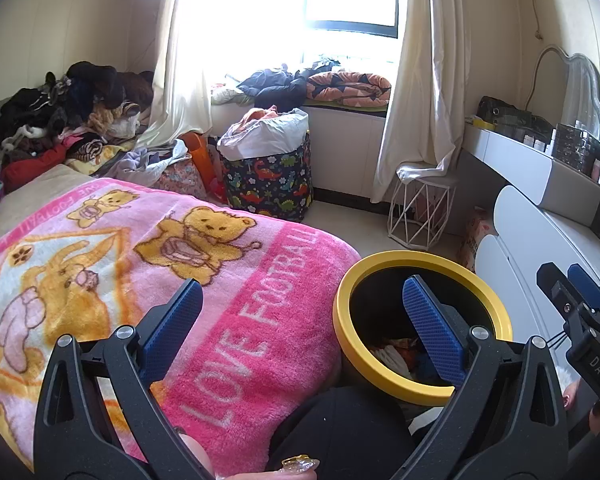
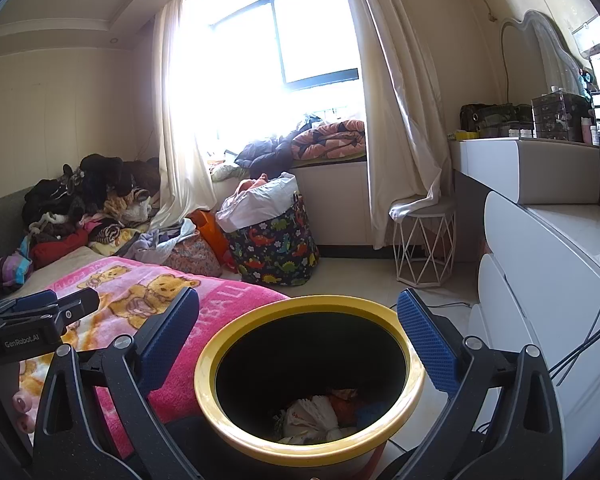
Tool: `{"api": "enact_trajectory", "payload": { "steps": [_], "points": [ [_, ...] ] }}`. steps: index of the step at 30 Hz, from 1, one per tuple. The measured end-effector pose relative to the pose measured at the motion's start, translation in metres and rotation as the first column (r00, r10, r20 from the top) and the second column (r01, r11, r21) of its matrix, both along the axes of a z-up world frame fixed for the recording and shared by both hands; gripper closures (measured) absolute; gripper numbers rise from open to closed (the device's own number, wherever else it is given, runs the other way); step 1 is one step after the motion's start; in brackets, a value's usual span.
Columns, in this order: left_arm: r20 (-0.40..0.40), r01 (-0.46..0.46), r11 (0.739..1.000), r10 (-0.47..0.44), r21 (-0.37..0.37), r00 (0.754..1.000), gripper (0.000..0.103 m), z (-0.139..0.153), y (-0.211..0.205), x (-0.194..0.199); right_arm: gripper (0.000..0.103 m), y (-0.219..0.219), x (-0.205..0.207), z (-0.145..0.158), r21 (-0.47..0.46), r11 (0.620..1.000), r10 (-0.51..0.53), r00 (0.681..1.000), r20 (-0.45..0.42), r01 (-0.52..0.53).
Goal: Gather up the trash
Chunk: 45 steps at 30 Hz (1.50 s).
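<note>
A black bin with a yellow rim (image 2: 312,305) stands on the floor between the bed and a white dresser. Crumpled paper and wrappers (image 2: 316,416) lie at its bottom. My right gripper (image 2: 298,320) hovers just above the bin's mouth, open, with nothing between its blue pads (image 2: 426,340). In the left wrist view the bin's rim (image 1: 420,258) sits low right with the trash (image 1: 396,354) inside. My left gripper (image 1: 304,320) is open and empty, one pad over the pink teddy-bear blanket (image 1: 228,280), the other over the bin. The right gripper (image 1: 568,284) shows at the far right.
A dinosaur-print basket (image 1: 272,180) stuffed with laundry stands by the window seat. A white wire stool (image 1: 420,212) sits under the curtain. The white dresser (image 2: 540,264) runs along the right. Clothes are piled (image 1: 60,112) at the bed's far end.
</note>
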<state>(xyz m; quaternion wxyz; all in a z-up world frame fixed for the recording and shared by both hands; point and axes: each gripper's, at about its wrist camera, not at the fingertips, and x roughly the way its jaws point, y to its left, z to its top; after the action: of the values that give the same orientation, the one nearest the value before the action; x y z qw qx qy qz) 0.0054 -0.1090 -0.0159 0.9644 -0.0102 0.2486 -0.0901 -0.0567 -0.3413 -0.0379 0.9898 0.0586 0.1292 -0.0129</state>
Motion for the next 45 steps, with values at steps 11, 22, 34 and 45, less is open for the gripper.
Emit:
{"api": "enact_trajectory", "payload": {
  "steps": [11,22,34,45],
  "points": [
    [0.003,-0.001,1.000,0.001,-0.002,1.000,0.011,0.001,0.001,0.000,0.007,-0.001,0.000,0.000,0.002,1.000,0.000,1.000,-0.001,0.000],
    [0.005,-0.004,1.000,0.004,0.001,1.000,0.011,0.001,0.001,0.000,0.007,-0.002,0.001,0.001,0.002,1.000,0.001,1.000,-0.001,-0.001],
    [0.005,-0.029,1.000,0.029,0.004,1.000,0.011,0.005,0.008,0.004,0.007,0.001,0.000,0.002,0.006,1.000,0.015,1.000,-0.002,-0.015],
    [-0.061,-0.436,0.898,0.432,-0.065,0.900,0.011,0.019,0.177,0.006,0.006,0.147,0.065,0.041,-0.009,0.888,0.457,0.883,-0.103,-0.461]
  ]
}}
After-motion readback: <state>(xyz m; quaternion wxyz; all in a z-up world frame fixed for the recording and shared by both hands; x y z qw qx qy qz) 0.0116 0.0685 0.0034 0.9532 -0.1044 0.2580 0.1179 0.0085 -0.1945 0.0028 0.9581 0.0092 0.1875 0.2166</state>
